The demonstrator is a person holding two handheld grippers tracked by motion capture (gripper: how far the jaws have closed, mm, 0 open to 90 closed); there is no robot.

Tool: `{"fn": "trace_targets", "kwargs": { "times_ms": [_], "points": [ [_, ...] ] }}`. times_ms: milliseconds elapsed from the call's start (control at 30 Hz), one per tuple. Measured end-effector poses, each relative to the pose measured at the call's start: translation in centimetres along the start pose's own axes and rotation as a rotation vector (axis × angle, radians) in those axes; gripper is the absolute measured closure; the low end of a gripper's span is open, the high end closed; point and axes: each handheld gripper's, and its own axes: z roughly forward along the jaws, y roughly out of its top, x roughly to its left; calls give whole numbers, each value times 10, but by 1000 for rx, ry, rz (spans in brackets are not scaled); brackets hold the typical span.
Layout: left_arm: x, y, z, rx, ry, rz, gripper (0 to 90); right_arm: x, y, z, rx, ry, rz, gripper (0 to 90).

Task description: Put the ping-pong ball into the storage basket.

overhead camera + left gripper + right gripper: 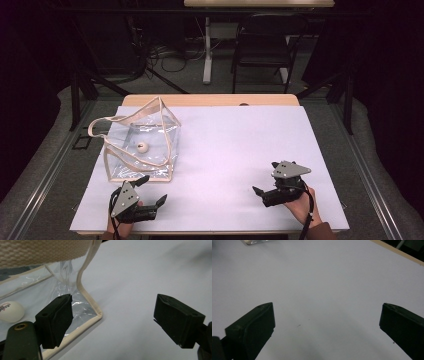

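High view: left claw point(152, 190) beside bag point(141, 145) edge

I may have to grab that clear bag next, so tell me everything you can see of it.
The clear bag is see-through plastic edged in cream fabric trim, with woven cream handles, one looping out to its left. It lies on the white table cover, left of centre, its mouth held open and peaked. A small white ball with printed lettering rests inside. The open left claw hovers by its near corner, apparently not touching.
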Motion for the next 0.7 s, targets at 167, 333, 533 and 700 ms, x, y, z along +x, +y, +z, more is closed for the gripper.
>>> {"fn": "trace_targets", "kwargs": {
  "times_ms": [167, 333, 533, 700],
  "points": [
    [0, 0, 0, 3, -1, 6, 159, 0, -11, 0, -1, -5, 12, 0],
    [1, 0, 1, 6, -1, 6, 159, -1, -23, -1, 1, -14, 24, 0],
    [0, -1, 1, 13, -2, 7, 159, 0, -35, -2, 6, -19, 36, 0],
    [0, -1, 2, 12, -2, 6, 159, -1, -43, -3, 6, -23, 44, 0]
  ]
}}
